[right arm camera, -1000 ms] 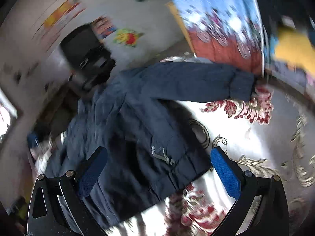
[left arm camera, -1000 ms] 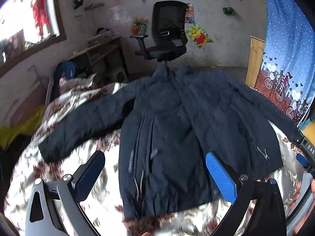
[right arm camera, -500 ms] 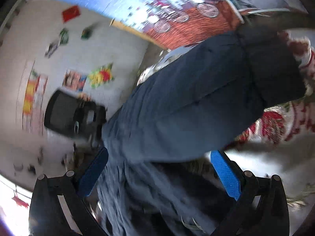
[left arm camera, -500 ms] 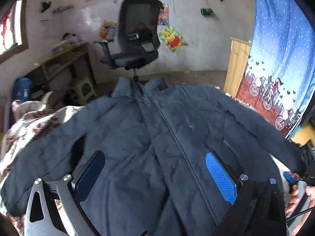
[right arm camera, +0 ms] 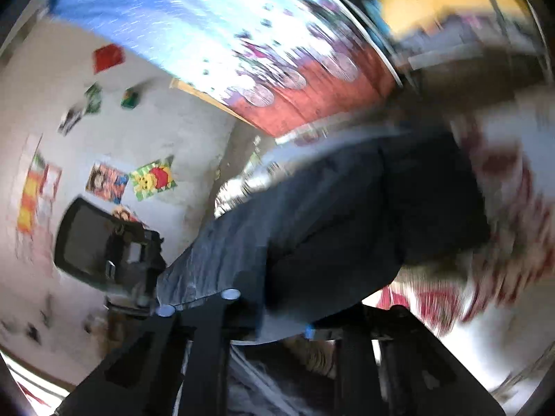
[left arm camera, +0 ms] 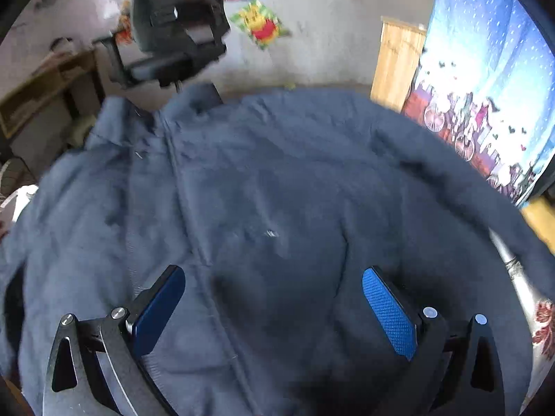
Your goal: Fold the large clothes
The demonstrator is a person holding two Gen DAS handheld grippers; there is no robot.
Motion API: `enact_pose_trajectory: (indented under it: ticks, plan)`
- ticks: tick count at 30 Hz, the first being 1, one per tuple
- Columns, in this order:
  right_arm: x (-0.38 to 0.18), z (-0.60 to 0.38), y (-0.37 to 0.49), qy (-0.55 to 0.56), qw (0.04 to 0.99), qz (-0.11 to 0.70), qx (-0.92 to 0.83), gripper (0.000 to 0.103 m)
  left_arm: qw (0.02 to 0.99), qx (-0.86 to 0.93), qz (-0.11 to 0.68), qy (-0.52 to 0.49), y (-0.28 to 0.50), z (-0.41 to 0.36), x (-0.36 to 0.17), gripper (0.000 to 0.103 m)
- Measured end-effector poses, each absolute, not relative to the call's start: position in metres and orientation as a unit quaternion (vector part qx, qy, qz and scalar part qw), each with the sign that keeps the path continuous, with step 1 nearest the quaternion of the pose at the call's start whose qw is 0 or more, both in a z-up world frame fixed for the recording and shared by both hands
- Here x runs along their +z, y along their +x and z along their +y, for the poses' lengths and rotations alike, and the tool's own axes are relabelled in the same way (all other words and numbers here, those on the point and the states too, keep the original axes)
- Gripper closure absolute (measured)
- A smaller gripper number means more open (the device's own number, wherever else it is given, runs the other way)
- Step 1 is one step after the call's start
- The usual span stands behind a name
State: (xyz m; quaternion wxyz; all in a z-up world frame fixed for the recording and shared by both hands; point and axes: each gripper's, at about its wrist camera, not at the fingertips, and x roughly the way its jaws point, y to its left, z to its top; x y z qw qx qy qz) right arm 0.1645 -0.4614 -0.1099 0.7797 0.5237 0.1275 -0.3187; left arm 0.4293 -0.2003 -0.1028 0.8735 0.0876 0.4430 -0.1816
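Navy jacket (left arm camera: 277,208), one, two tools: left tool (left arm camera: 274,298), right tool (right arm camera: 277,315)

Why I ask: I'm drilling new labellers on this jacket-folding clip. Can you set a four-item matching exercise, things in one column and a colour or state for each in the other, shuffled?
Things
1. left gripper
2. right gripper
3. office chair
4. curtain

Colour or state
A. blue, with bicycles printed near the bottom
B. shut on a fold of the jacket
C. black, standing beyond the jacket's collar
D. open, above the jacket's front

Pairs: 1-D, 2-B, 3-C, 4-A
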Motion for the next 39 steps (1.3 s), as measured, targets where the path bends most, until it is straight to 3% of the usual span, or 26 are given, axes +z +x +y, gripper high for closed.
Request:
enact_pose_trajectory:
  ticks: [9,15,23,32,35,37,39]
  plan:
    - [0.061,-0.447,0.205,0.243,0.938,0.097,-0.226,0.093,0.866,-0.17,0.467,0.052,0.435,-0.175,-0.105,0.001]
    - [0.128,-0.363,0.255,0.119,0.984,0.089,-0.097,0.093,0.885,-0.141,0.444,0.015,0.426,-0.101,-0.059,0.001]
    - [0.126,-0.235,0.33,0.025,0.985,0.166,0.042,0.093,0.915,-0.045,0.398,-0.039,0.404,0.05,-0.004,0.001]
    - [0.034,-0.126,0.395,-0.072,0.937,0.325,0.102,0.091,0.921,0.042,0.377,-0.09,0.385,0.167,-0.006,0.001]
    - [0.004,-0.104,0.413,-0.074,0.908,0.394,0.121,0.08,0.916,0.045,0.386,-0.103,0.383,0.182,-0.023,0.001]
    - [-0.016,-0.114,0.413,-0.053,0.895,0.421,0.14,0.058,0.914,0.039,0.388,-0.113,0.384,0.184,-0.032,0.001]
    - [-0.015,-0.131,0.402,-0.038,0.892,0.422,0.158,0.045,0.913,0.025,0.387,-0.125,0.386,0.18,-0.041,0.001]
